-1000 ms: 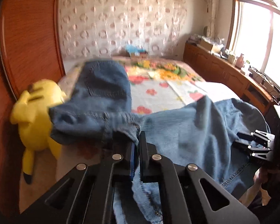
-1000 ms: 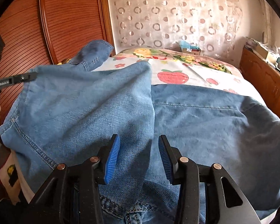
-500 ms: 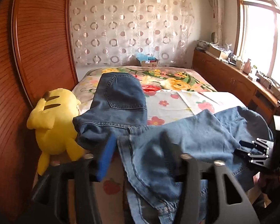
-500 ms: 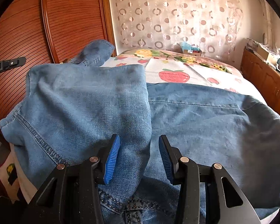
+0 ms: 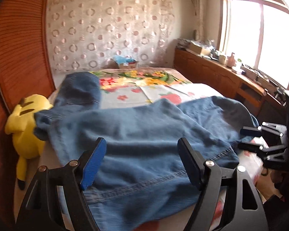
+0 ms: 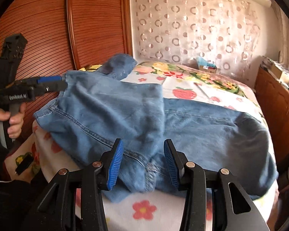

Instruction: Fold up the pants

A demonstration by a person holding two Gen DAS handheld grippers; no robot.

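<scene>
Blue denim pants (image 6: 125,111) lie spread across the near end of a bed (image 6: 208,88) covered with a floral and strawberry-print sheet. One leg is folded over the other, so that a lighter upper layer overlaps a broader lower layer; a stitched seam runs diagonally along the near edge of the upper layer. A further portion of the denim, darker in tone, extends toward the wooden headboard (image 6: 48,28). In the left wrist view the same pants (image 5: 136,134) fill the middle of the frame, with a hemmed edge nearest the camera.

The left gripper (image 5: 142,163) is wide apart, its blue-padded fingers (image 5: 92,163) poised above the hem with fabric visible between them but not clamped. In the right wrist view the left gripper (image 6: 52,82) appears at far left, held in the person's hand (image 6: 11,121), its tips at the edge of the denim; whether they touch the cloth cannot be told.

The right gripper (image 6: 142,161) is likewise apart, with its fingers on either side of a bunched seam at the near edge of the pants, gripping nothing. From the left wrist view the right gripper (image 5: 250,138) sits at the right edge, just beside the pants.

A yellow plush toy (image 5: 27,127) lies at the bed's left side, next to the denim.
</scene>
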